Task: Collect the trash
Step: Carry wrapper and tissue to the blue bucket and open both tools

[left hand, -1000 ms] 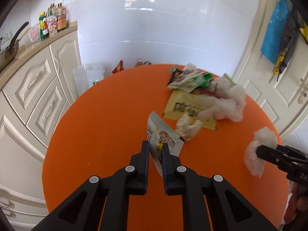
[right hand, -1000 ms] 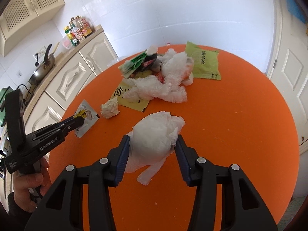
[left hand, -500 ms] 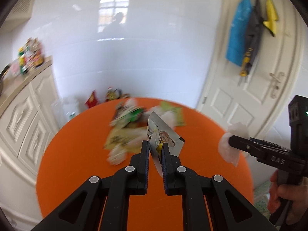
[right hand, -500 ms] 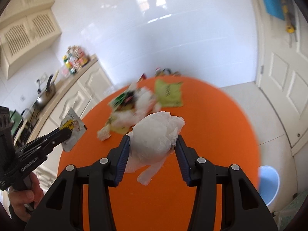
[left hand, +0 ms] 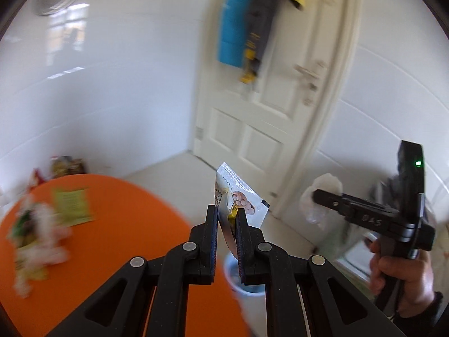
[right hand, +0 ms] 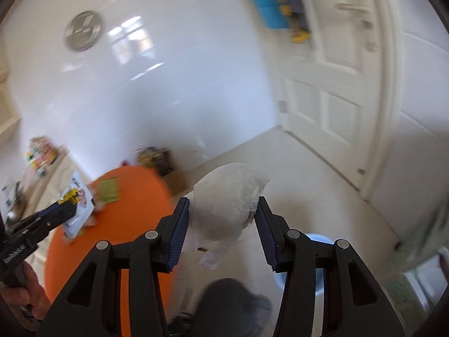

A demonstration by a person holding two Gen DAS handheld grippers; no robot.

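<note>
We hold two pieces of trash, one in each gripper. The left gripper (left hand: 226,213) has its jaws pressed together on a small silvery-white snack packet (left hand: 238,199), printed with yellow and a picture of pale round pieces; it stands up on edge between the pads, lifted past the rim of the orange table (left hand: 118,224). The right gripper (right hand: 223,210) is clamped on a crumpled white wad of tissue or thin plastic (right hand: 227,205), rounded on top, with a loose translucent tail hanging below the pads, held over the pale floor (right hand: 308,174).

Much is smeared by blur. On the table we make out one green flat wrapper (left hand: 71,203) and, at its left edge, a heap of white and green litter (left hand: 33,233) whose pieces we cannot count. The light blue bin (left hand: 247,283) on the floor is largely hidden behind the gripper's fingers in both views. A dark shape low in the right wrist view is too blurred to name. On the white door (left hand: 269,112) hang blue, dark and yellow things we cannot tell apart clearly.

Counted: two grippers, two held pieces, one table, one bin, one door.
</note>
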